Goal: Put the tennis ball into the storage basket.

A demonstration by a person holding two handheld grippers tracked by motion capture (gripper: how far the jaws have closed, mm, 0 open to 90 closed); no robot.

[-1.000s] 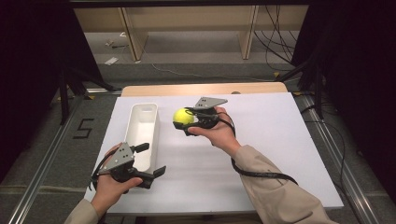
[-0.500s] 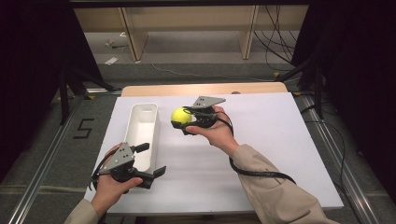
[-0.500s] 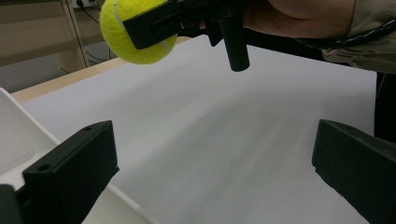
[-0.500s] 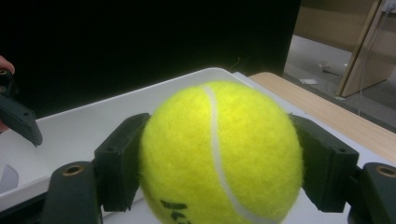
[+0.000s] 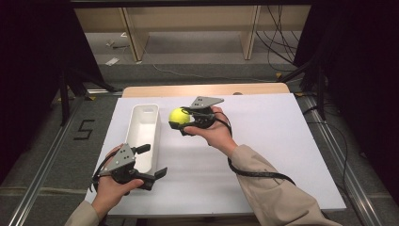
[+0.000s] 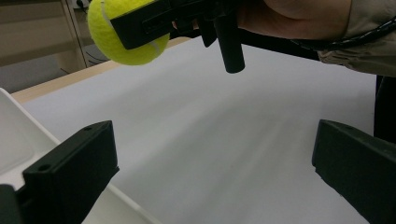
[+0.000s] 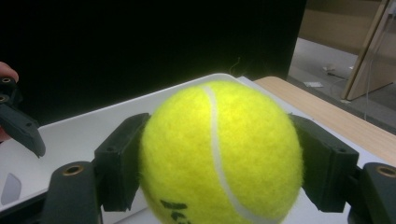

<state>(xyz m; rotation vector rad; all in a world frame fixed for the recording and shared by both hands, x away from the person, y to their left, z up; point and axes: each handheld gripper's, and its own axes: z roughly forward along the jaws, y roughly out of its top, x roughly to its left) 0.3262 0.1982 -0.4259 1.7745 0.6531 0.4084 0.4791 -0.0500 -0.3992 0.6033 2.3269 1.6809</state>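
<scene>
A yellow tennis ball point(image 5: 179, 116) point(image 7: 219, 154) point(image 6: 120, 39) is held above the white table, just right of the white tray point(image 5: 142, 134). My right gripper point(image 5: 181, 120) point(image 7: 219, 161) is shut on it, a black pad pressed on each side. In the right gripper view the tray's rim point(image 7: 140, 100) lies right behind the ball. My left gripper point(image 5: 153, 162) point(image 6: 210, 172) stands open near the table's front edge, by the tray's near end, with nothing between its jaws. Its view looks up at the ball and the right hand.
White board point(image 5: 263, 141) covers the table, with a wooden strip point(image 5: 202, 89) along its far edge. Beyond it are wooden shelf legs and cables on the floor. Dark curtains flank both sides.
The right gripper has carried the ball slightly left, closer to the tray. The left gripper has not moved.
</scene>
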